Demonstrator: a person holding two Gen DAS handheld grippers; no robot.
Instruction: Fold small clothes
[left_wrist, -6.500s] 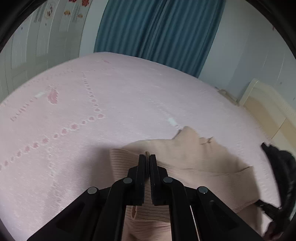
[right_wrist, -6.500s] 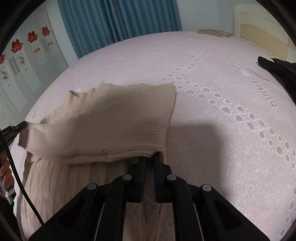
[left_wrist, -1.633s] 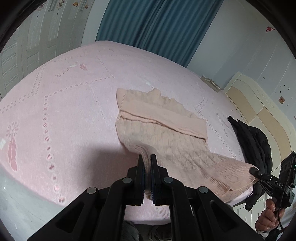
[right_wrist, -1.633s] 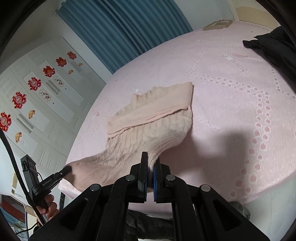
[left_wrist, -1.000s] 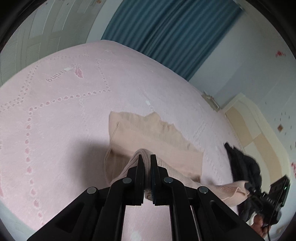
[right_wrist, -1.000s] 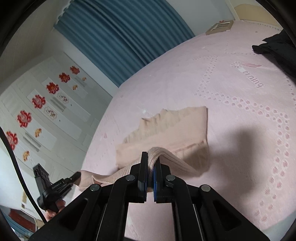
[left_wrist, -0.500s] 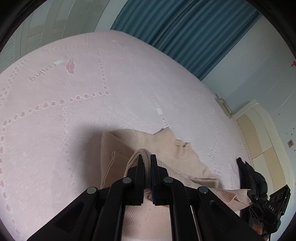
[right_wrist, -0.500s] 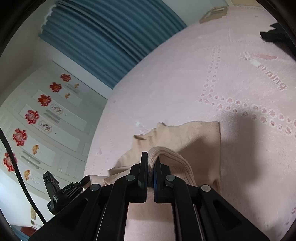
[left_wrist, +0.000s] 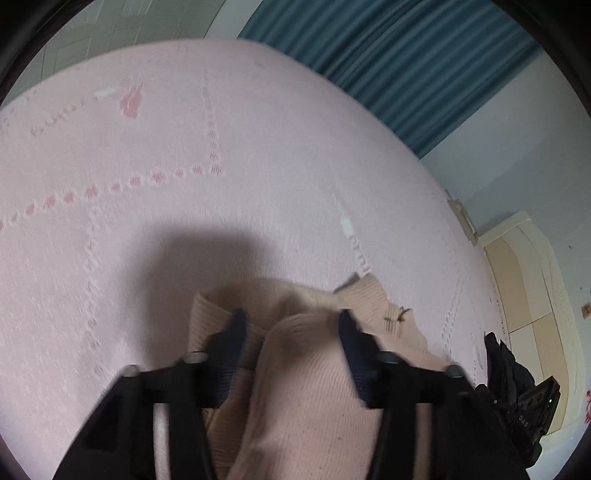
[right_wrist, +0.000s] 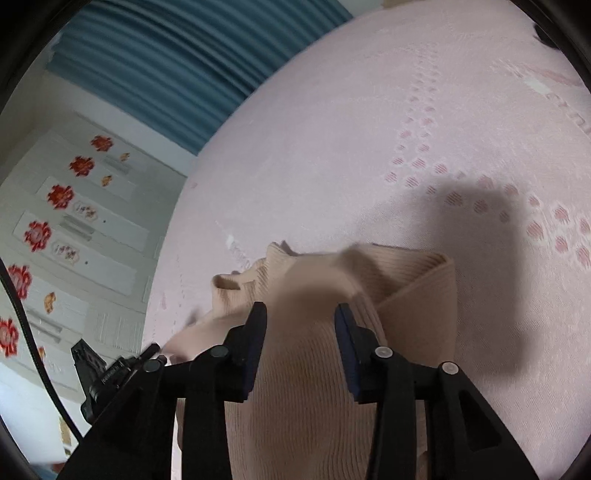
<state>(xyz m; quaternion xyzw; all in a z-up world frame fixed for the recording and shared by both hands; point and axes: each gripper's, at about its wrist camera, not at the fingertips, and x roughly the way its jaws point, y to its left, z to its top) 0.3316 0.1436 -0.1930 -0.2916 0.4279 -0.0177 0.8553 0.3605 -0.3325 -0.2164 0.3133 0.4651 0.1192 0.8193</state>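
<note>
A beige knit sweater (left_wrist: 306, 387) lies folded on the pink bed (left_wrist: 184, 166). Its ribbed hem edge lies over the upper part, with the collar (left_wrist: 369, 291) sticking out beyond. My left gripper (left_wrist: 290, 321) is open, its jaws wide apart over the fold. In the right wrist view the same sweater (right_wrist: 306, 387) fills the lower middle, with the collar (right_wrist: 240, 280) at the left. My right gripper (right_wrist: 299, 312) is open, jaws wide apart over the hem. The left gripper's body (right_wrist: 110, 369) shows at the sweater's left end.
The pink bedspread (right_wrist: 369, 147) stretches ahead with a dotted pattern. A black garment (left_wrist: 509, 365) lies at the bed's right side. Blue curtains (left_wrist: 406, 55) hang behind. A white wardrobe with red flower stickers (right_wrist: 55, 221) stands at the left. A cream headboard (left_wrist: 524, 288) is at the right.
Both grippers carried the hem forward over the sweater's upper part, then opened and let it go. The hem now rests on the folded sweater.
</note>
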